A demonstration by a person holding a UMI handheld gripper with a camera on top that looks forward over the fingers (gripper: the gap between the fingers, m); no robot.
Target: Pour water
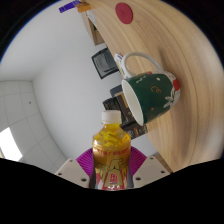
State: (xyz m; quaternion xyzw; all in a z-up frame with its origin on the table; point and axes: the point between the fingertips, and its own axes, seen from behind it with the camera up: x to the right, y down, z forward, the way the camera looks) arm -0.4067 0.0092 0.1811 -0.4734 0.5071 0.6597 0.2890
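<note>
Here the gripper (112,172) has its jaws clamped on a capped yellow bottle (111,150), held tilted toward the green mug (150,95) on the wooden table (185,40), seemingly lining up to pour.

So the mug (150,95) is the main thing in the way, sitting right beyond the bottle (111,150) held in the hand-held gripper (112,172). Past the mug the wooden surface (150,35) is mostly bare, just a red disc (123,12) far off. A dark box (104,62) sits beside the mug at the surface's edge.
</note>
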